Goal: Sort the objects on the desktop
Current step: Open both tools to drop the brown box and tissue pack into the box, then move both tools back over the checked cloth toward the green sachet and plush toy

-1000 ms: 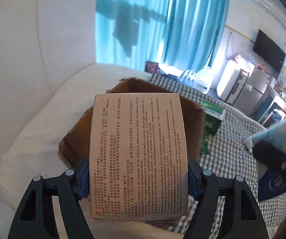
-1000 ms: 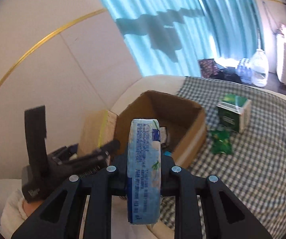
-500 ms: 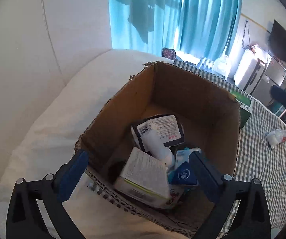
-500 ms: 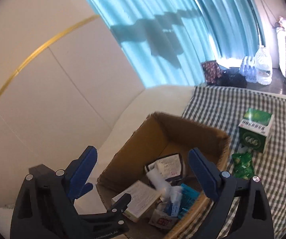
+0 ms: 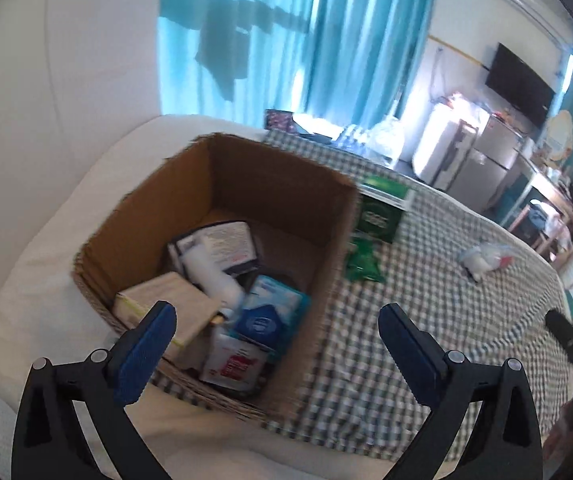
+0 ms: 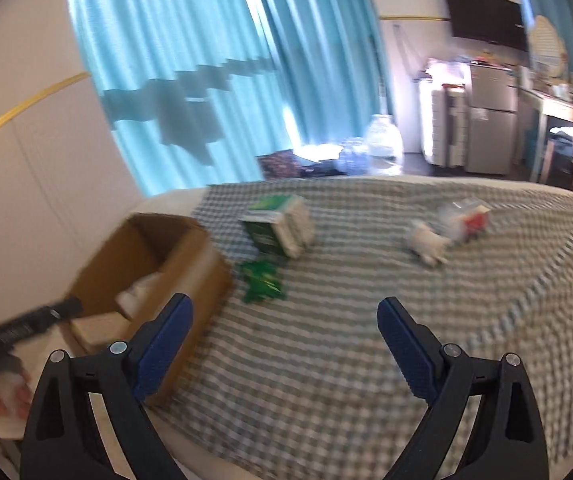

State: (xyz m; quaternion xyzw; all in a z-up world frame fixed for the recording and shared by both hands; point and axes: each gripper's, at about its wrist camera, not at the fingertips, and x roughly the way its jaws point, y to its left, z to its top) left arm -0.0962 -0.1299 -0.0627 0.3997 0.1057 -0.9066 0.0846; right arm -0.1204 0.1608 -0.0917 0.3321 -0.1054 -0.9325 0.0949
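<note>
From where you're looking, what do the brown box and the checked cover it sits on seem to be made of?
The brown box looks like corrugated cardboard, matte and unprinted: its cut top edge shows the ribbed fluting. The checked cover looks like woven fabric, probably cotton or a blend, with a dull finish: it lies in soft ripples and drapes over the edge, though blur hides the weave itself.

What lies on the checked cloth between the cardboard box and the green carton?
A crumpled green packet lies on the checked cloth, in the gap between cardboard box and green carton; clearest in the right wrist view.
</note>
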